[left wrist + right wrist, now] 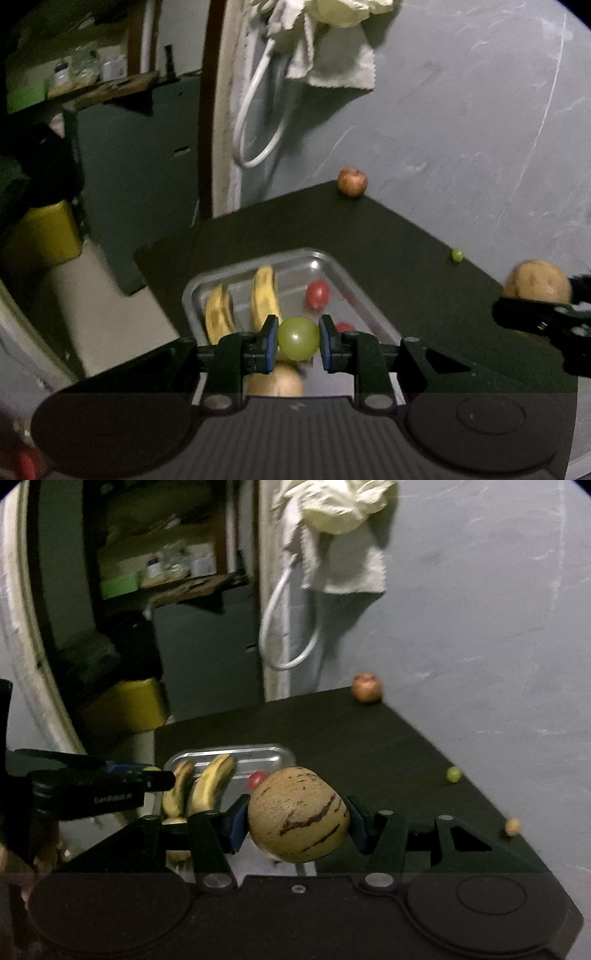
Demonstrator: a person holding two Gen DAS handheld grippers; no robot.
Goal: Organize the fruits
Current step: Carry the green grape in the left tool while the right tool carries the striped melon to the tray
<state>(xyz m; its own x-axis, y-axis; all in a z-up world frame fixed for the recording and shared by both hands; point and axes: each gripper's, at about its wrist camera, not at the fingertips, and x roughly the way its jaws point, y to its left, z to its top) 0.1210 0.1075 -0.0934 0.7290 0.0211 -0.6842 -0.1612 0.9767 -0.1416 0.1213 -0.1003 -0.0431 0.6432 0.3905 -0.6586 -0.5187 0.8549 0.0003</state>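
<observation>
Left claw (298,338) is clenched on a green grape (298,338), low in the middle of the frame, right above the metal tray (258,258). In the tray: 2 bananas (264,295) & a red tomato (317,293). Right claw (298,818) grips a big tan melon w/ brown stripes (298,814), center of its view. On the dark surface (369,236), an apple (352,181) sits at the far corner & a small grape (457,254) lies near the right edge.
</observation>
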